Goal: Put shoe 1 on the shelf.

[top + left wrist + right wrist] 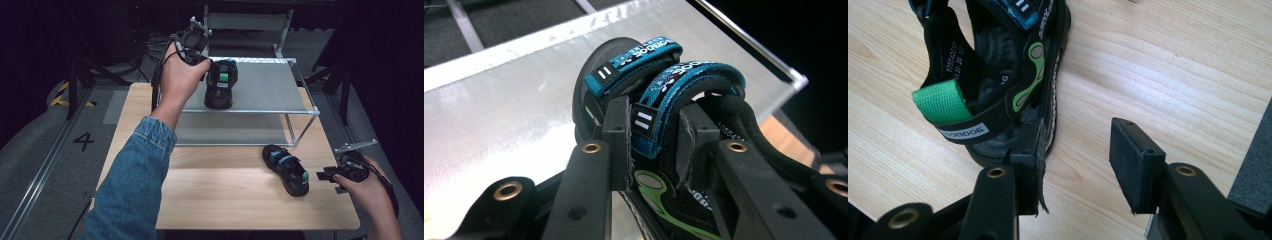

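Between the two black jaws of the left gripper (654, 135) sat a sandal (659, 125), the pads pressed against its side and strap, so the hold looked like a clamp on the shoe's side wall near the heel. That grip probably let the person set the sandal down upright on the grey top shelf (270, 87) of the metal rack, where it stood toward the shelf's left half, sole on the surface. Beyond it, the lower shelf (230, 131) lay bare beneath.

The right gripper (1075, 150) rested low by the table's right edge with its jaws apart and nothing pinched; a second sandal (993, 95) lay just beside its left pad on the wooden table (225, 195), heel end nearest, seemingly lined up for the next pick. Whether that pad touched the sole could not be told.

Counted: two sandals, each with two blue straps and a green heel tab; two grippers; one rack with two shelves.
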